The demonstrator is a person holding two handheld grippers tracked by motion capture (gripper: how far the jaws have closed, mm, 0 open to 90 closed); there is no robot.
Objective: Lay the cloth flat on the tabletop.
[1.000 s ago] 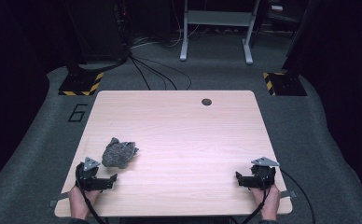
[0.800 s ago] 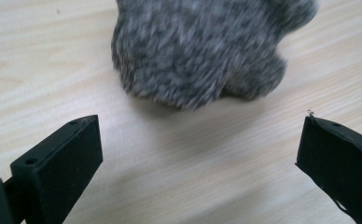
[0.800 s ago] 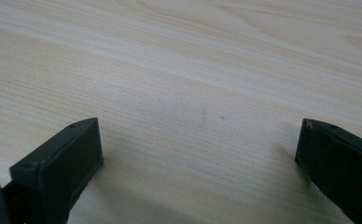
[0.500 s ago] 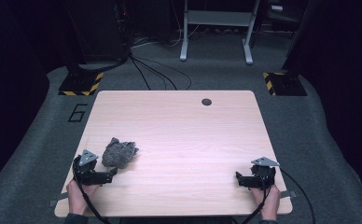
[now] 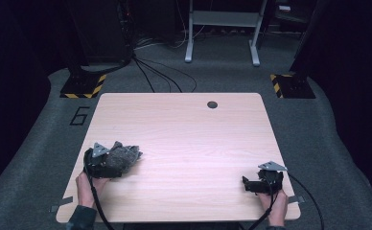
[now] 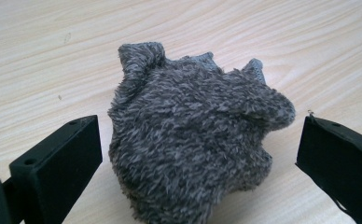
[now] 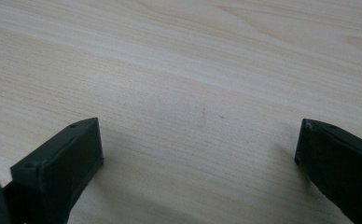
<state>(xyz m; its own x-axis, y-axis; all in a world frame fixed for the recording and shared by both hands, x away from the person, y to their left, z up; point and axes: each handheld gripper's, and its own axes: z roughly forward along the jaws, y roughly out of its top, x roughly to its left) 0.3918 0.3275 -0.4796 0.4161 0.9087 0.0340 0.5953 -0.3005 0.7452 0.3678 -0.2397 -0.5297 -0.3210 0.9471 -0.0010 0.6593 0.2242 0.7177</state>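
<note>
High view has the grey fuzzy cloth (image 5: 124, 157) bunched up near the desk's (image 5: 184, 139) left edge, toward the front-left corner. Left claw (image 5: 113, 168) is right up against it, jaws spread wide with the cloth sitting between them (not pinched, gaps on both sides in the left gripper view). Right claw (image 5: 246, 184) sits by the front-right corner, wide open over bare wood.

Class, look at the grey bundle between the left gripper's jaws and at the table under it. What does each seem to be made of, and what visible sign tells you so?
Grey bundle: seemingly a soft fleece or plush fabric, matt; short fuzzy fibres stand up all over it, and it lies crumpled in folds.
Table: looks like pale wood or a wood-look laminate, smooth with a slight sheen; long grain lines run across it. Which of the two cannot be told.
</note>
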